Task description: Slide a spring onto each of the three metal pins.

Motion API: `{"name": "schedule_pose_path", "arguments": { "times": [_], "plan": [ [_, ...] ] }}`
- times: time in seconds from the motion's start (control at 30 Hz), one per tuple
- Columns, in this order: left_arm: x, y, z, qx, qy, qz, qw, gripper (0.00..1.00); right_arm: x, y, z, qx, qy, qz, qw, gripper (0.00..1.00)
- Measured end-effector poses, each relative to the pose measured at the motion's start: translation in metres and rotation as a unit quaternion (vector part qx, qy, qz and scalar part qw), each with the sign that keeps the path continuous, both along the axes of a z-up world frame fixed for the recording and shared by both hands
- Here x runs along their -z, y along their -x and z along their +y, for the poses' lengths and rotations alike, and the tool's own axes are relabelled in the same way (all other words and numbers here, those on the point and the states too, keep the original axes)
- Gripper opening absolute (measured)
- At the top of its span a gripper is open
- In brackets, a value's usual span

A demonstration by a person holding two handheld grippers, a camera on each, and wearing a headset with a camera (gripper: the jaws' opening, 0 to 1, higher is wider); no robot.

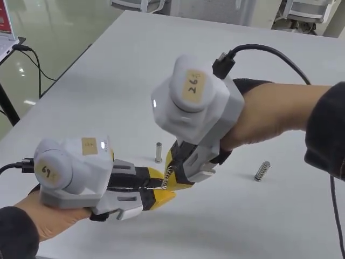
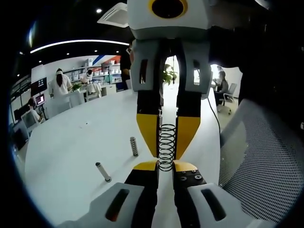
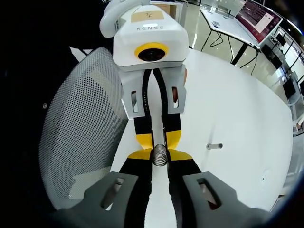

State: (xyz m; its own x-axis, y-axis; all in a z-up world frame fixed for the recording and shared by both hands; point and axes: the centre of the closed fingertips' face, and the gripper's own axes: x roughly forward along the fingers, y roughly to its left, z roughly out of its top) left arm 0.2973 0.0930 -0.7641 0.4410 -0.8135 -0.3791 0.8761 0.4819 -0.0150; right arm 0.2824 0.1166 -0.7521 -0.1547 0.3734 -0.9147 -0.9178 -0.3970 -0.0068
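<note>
Steel spring (image 2: 166,142) is clamped by the closed left gripper (image 2: 165,166) and right gripper (image 3: 160,155) alike, a pin (image 1: 158,152) at its 12 o'clock is left bare, and a second spring (image 1: 262,171) is seen at 3 o'clock, so most of the task is judged undone.

You have bright, even overhead light on the white desk (image 1: 108,81); shadows on it are pale and soft-edged; left of the desk the floor (image 1: 54,32) throws back small glare spots; in your left gripper view a ceiling light strip (image 2: 71,44) glows above the desk; the spring (image 2: 166,145) over the desk is sharp; the mesh chair (image 3: 80,118) beside the desk bows with fisheye distortion.
</note>
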Motion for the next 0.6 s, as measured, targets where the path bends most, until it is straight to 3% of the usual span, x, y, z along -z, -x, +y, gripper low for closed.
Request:
{"name": "schedule_pose_path", "arguments": {
  "times": [0.6],
  "plan": [
    [0.0009, -0.0015, 0.0028, -0.007, 0.004, 0.003, 1.0000, 0.08, 0.0014, -0.0018, 0.0038, -0.004, 0.008, -0.002, 1.0000, 0.13]
  ]
}}
